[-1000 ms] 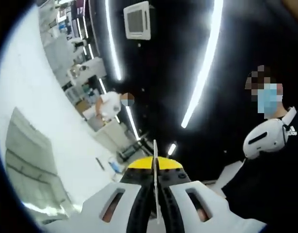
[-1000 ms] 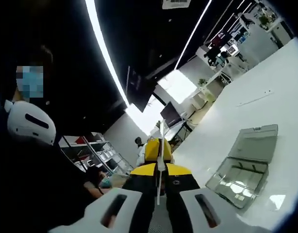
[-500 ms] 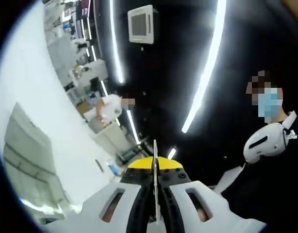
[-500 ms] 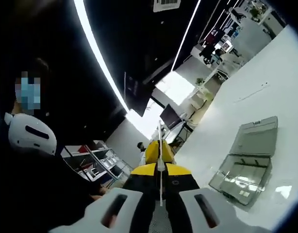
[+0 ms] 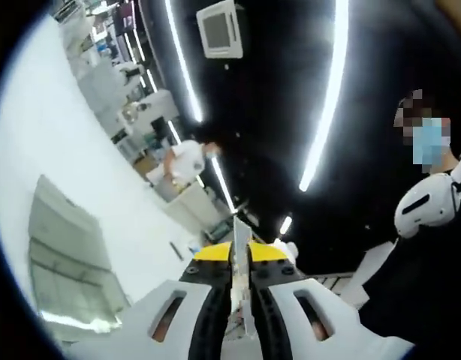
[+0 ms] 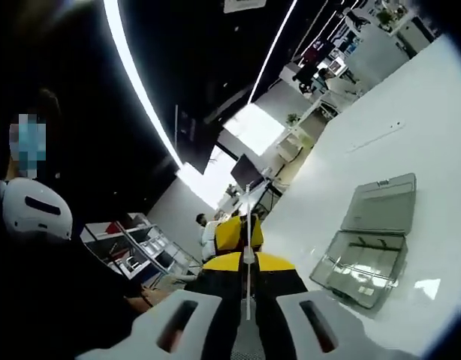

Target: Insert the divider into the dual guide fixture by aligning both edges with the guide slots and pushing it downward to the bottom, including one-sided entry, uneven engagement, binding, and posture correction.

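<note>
In the left gripper view my left gripper (image 5: 242,300) rises from the bottom centre, its jaws closed onto the divider (image 5: 242,262), a thin pale plate seen edge-on that stands up between them to just below mid-frame. The yellow nose of the right gripper (image 5: 242,251) sits directly behind the plate, touching it. At lower left lies the clear plastic case (image 5: 69,262), lid open, on the white bench (image 5: 35,165). A person in a dark top (image 5: 433,277) fills the right edge, with a white headset (image 5: 433,210) at the chest. Long ceiling light strips (image 5: 324,105) cross the dark upper part.

In the right gripper view my right gripper (image 6: 248,300) comes up from the bottom centre, jaws pinched on the same divider (image 6: 248,262), again edge-on as a thin upright line. Beyond it, the yellow left gripper (image 6: 238,236) grips the plate's far end. The clear plastic case (image 6: 366,247) lies open at right of centre on the bench (image 6: 411,150), well apart from the divider. The person (image 6: 43,300) occupies the lower left.
</note>
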`<state>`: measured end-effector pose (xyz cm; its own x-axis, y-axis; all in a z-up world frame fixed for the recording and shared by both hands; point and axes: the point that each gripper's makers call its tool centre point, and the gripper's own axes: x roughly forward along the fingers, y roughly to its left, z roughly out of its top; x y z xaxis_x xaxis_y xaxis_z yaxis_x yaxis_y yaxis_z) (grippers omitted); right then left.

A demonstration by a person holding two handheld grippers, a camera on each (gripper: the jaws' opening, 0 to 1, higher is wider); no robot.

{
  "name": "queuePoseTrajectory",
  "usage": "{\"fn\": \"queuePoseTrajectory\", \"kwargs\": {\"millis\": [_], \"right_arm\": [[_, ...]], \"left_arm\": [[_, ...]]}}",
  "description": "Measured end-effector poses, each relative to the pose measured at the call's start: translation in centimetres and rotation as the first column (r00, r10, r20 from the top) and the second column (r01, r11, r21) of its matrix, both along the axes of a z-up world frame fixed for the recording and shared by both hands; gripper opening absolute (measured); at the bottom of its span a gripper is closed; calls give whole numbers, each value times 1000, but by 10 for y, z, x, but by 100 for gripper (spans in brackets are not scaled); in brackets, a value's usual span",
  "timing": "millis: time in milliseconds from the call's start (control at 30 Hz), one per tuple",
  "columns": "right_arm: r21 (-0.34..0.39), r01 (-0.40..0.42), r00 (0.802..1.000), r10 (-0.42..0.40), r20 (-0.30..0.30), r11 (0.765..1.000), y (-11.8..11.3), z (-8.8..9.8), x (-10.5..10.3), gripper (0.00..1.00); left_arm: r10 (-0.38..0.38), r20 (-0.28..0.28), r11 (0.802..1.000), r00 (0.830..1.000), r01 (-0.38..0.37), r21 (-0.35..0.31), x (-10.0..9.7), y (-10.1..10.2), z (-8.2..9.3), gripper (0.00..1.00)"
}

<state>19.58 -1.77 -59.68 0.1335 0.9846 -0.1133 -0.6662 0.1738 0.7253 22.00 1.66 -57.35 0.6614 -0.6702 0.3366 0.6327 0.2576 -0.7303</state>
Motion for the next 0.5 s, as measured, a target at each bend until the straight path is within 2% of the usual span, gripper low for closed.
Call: {"fn": "queuePoseTrajectory", "kwargs": {"millis": [133,300,433,500], "right_arm": [[-76,36,999,-34,24,997,1,-7,2,0],[-105,56,998,-55,16,993,3,-10,2,0],[-127,91,996,-89,23,988,4,-12,5,0],[-156,104,995,-103,17,982,4,-17,6,0]], "left_arm": [[19,4,998,1000,-19,57,1,3,-6,10],[28,2,994,1000,-28,101,-1,6,-10,14],[36,22,981,999,-40,190,-7,8,-15,17],[31,26,978,999,-36,203,-11,10,-15,17]]}}
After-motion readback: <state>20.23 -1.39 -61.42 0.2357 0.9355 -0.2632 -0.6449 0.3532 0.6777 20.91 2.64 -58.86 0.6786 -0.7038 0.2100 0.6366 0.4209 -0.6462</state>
